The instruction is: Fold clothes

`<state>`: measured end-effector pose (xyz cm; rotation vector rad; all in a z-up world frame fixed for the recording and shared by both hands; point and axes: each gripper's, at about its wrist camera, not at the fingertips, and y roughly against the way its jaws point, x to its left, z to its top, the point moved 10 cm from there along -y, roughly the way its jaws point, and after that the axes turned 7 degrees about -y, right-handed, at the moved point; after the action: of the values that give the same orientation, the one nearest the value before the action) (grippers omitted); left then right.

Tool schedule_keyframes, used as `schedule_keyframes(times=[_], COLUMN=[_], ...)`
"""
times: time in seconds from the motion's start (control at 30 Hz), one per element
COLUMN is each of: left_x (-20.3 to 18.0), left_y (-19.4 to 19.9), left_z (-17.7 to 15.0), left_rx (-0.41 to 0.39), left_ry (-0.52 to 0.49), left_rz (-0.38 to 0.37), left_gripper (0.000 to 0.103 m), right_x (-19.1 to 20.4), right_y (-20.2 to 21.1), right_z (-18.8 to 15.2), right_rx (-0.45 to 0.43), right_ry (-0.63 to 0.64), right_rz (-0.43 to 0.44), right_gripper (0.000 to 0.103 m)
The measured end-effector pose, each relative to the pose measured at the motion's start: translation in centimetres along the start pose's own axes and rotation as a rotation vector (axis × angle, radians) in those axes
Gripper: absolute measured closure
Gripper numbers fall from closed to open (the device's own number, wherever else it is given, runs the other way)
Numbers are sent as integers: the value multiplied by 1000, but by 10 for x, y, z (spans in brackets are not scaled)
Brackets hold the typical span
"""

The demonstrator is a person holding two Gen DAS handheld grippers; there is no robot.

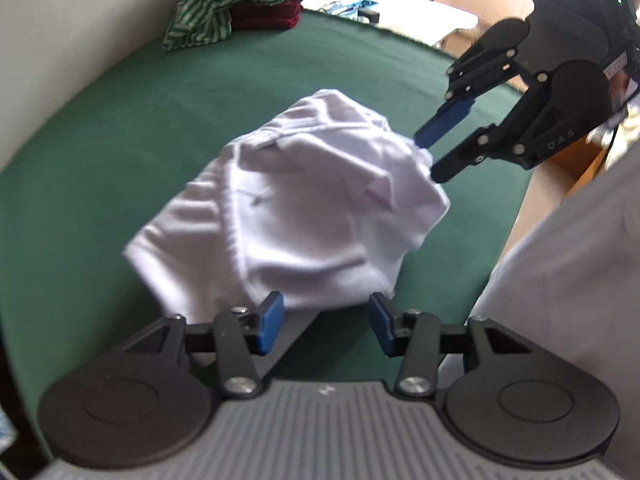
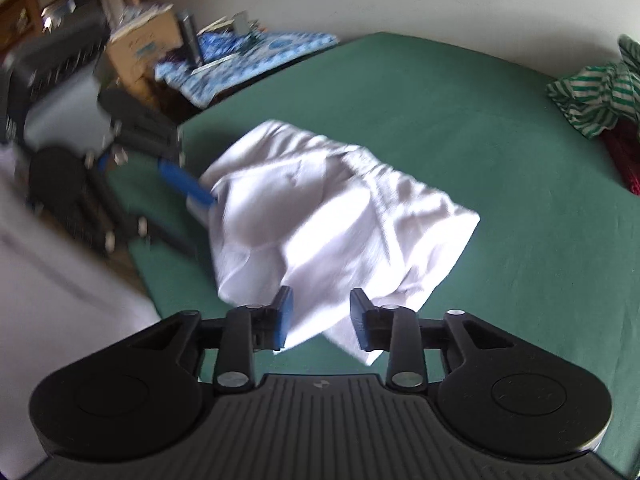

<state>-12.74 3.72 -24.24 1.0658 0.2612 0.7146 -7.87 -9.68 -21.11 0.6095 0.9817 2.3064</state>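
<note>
A white garment (image 1: 296,208) lies crumpled on the green table (image 1: 140,128); it also shows in the right wrist view (image 2: 320,216). My left gripper (image 1: 326,322) is open, its blue pads on either side of the garment's near edge. It appears blurred in the right wrist view (image 2: 192,216) at the garment's left edge. My right gripper (image 2: 320,316) is open with the garment's near corner between its pads. In the left wrist view my right gripper (image 1: 426,156) is at the garment's right edge, jaws apart.
A green-and-white striped garment (image 1: 224,4) lies on a dark red folded one (image 1: 272,14) at the table's far corner, also in the right wrist view (image 2: 596,92). The table's edge (image 1: 508,216) runs on the right. Cluttered furniture (image 2: 152,52) stands beyond the table.
</note>
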Motion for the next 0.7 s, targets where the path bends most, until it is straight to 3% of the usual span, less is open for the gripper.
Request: schedule_keyframes(times=[0.23, 0.4, 0.6, 0.67, 0.7], left_x=[-8, -17, -29, -25, -21], left_y=[-8, -17, -27, -25, -23], left_z=[-16, -9, -2, 1, 2], left_rx=[91, 92, 93, 79, 70], left_ry=[-305, -428, -575, -532, -498], left_rz=[93, 95, 97, 79, 67], left_gripper=[49, 42, 42, 46, 56], right_x=[8, 17, 28, 31, 31], right_y=[-9, -12, -17, -18, -19], right_z=[-19, -24, -29, -29, -28], right_rx=[53, 50, 47, 44, 41], right_ry=[262, 470, 719, 780, 785], right_rz=[-58, -82, -111, -117, -114], right_gripper=[68, 67, 66, 66, 66])
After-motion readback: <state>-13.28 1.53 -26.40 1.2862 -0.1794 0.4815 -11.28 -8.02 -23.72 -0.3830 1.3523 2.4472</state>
